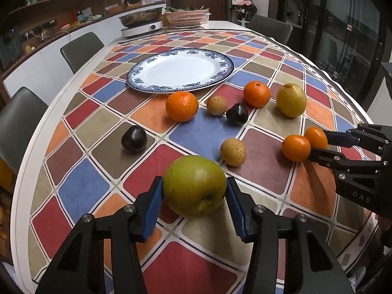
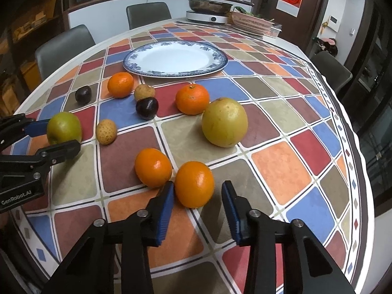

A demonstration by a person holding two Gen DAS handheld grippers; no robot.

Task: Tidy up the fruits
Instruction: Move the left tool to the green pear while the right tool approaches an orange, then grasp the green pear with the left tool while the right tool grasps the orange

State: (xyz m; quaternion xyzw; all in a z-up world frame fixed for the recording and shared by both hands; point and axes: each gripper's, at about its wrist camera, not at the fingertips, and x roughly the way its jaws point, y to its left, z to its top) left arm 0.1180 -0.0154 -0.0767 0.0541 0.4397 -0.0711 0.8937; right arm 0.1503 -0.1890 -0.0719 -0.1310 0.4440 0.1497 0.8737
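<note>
since my left tool pinches the green apple at the lower middle, it may roll free. my right tool, narrow, touches the orange on one side only and may nudge the neighbouring orange.

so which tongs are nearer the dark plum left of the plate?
Left. The left tongs straddle the green apple, just in front of that dark plum. The right tongs sit around an orange at the far side.

ten loose fruits on checked cloth, plate bare
</note>
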